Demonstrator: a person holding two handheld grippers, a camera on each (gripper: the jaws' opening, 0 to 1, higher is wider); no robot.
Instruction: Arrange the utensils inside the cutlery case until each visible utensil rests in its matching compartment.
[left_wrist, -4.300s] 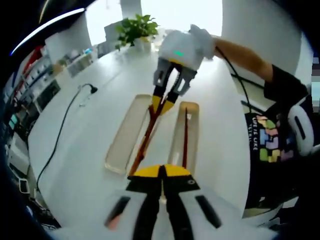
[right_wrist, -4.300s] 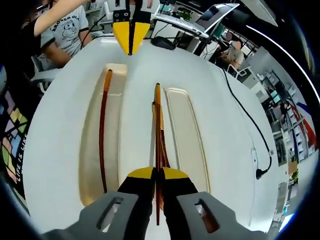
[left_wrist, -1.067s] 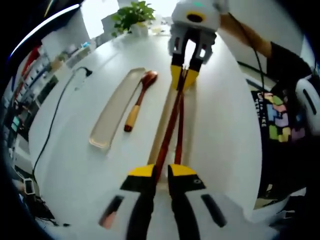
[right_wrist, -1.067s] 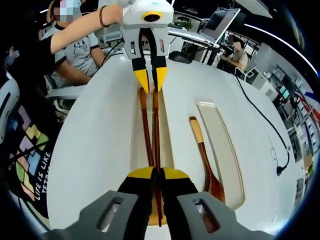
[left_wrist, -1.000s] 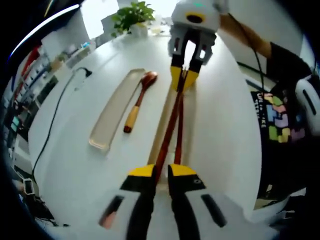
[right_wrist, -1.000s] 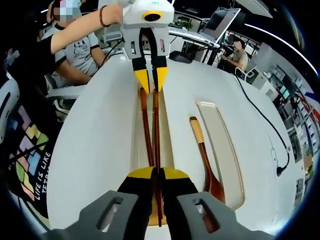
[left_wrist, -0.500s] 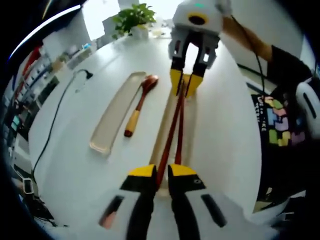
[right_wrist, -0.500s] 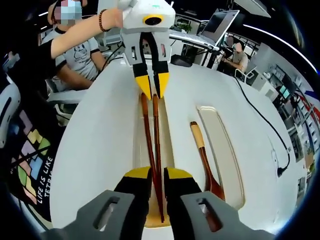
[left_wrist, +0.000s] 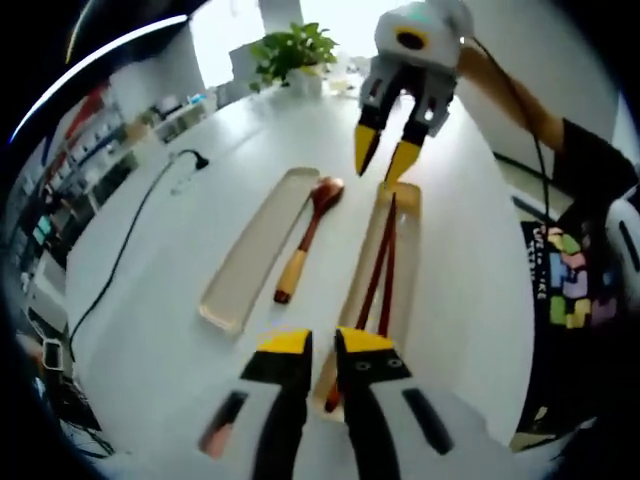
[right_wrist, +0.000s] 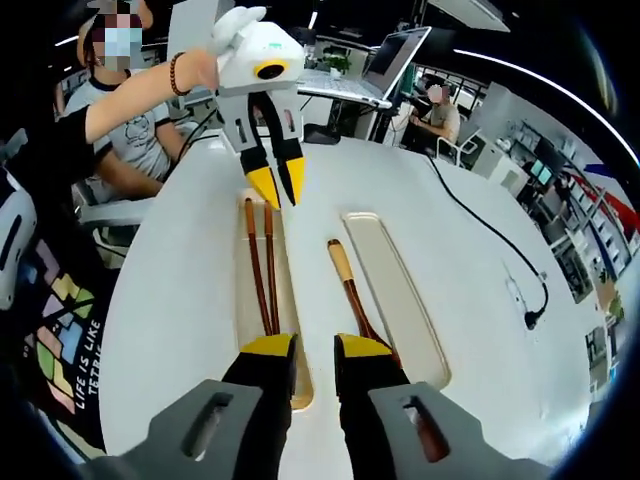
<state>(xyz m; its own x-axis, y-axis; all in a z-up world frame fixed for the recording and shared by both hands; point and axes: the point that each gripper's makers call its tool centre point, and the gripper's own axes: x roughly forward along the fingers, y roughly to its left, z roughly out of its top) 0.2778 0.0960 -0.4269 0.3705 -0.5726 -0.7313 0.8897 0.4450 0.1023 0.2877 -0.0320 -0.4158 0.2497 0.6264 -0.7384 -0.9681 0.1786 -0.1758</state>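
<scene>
Left gripper view: left gripper (left_wrist: 318, 342) and right gripper (left_wrist: 384, 160) now lifted off, jaws parted, empty | chopsticks (left_wrist: 380, 262) released, lying inside right tray (left_wrist: 409, 290) | spoon (left_wrist: 308, 236) on table between trays, beside left tray (left_wrist: 250, 250) | judgement: spoon remains.

White table (left_wrist: 150, 250) — two trays (left_wrist: 258, 248), spoon (left_wrist: 308, 236), likely cable (left_wrist: 130, 240)

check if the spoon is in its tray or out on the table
Out. The spoon lies on the table between the two trays, beside the empty tray.
</scene>
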